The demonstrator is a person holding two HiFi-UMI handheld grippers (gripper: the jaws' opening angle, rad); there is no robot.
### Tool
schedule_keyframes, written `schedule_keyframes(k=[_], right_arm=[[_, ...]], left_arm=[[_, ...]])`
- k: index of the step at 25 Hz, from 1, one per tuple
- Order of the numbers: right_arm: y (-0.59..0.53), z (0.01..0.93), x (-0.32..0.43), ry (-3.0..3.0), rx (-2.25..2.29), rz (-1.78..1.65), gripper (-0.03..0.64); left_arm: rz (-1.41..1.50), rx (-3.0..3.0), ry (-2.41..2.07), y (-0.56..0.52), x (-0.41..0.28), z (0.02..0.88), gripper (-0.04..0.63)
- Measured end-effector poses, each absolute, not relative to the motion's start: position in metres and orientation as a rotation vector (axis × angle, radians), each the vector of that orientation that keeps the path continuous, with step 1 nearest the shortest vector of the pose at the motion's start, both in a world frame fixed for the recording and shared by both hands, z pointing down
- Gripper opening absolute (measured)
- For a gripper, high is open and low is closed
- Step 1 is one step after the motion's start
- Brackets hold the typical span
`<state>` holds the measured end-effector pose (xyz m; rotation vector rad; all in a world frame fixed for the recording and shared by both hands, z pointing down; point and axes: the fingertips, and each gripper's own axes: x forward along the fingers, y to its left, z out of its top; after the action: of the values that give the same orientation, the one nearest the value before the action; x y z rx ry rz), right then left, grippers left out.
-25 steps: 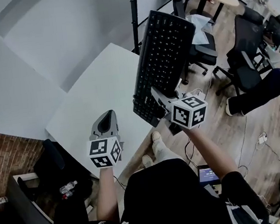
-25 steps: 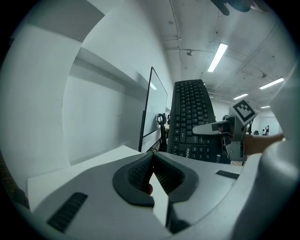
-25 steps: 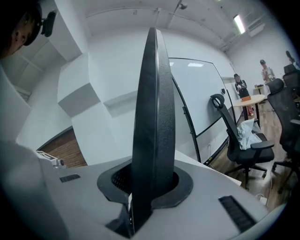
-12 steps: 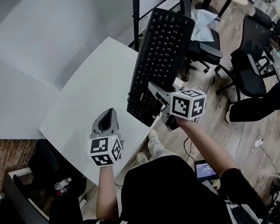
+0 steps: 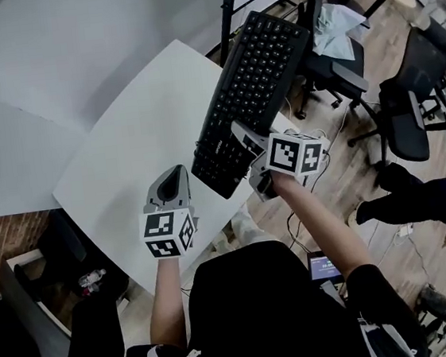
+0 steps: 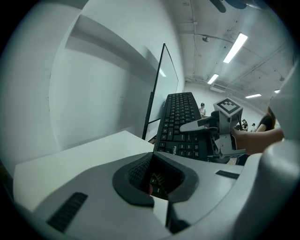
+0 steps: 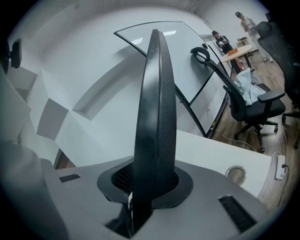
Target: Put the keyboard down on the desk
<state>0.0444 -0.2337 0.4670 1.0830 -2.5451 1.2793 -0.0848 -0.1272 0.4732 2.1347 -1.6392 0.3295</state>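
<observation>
A black keyboard (image 5: pixel 253 90) hangs in the air above the right edge of the white desk (image 5: pixel 140 151), tilted, keys facing up. My right gripper (image 5: pixel 243 143) is shut on its near end; in the right gripper view the keyboard (image 7: pixel 154 117) stands edge-on between the jaws. My left gripper (image 5: pixel 172 187) hovers over the desk's near part, shut with nothing in it. From the left gripper view, the keyboard (image 6: pixel 180 124) and the right gripper (image 6: pixel 197 126) appear ahead to the right.
A black pole (image 5: pixel 228 9) of a whiteboard stand rises at the desk's far edge. Office chairs (image 5: pixel 403 109) stand on the wooden floor to the right, where a person (image 5: pixel 425 199) sits. A cable hole (image 7: pixel 236 172) is set in the desk.
The right gripper has carried the keyboard a little to the left, further over the desk. The left gripper has stayed where it was.
</observation>
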Motion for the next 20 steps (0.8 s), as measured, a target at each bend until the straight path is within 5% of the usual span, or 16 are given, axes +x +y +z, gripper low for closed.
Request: schedule_keyframes(k=[20], right_arm=[[-0.237,0.575,0.0,-2.297,0.935,1.538,0.094]], left_arm=[[0.459,2.041,-1.595,-0.129,-0.091,0.54,0.014]])
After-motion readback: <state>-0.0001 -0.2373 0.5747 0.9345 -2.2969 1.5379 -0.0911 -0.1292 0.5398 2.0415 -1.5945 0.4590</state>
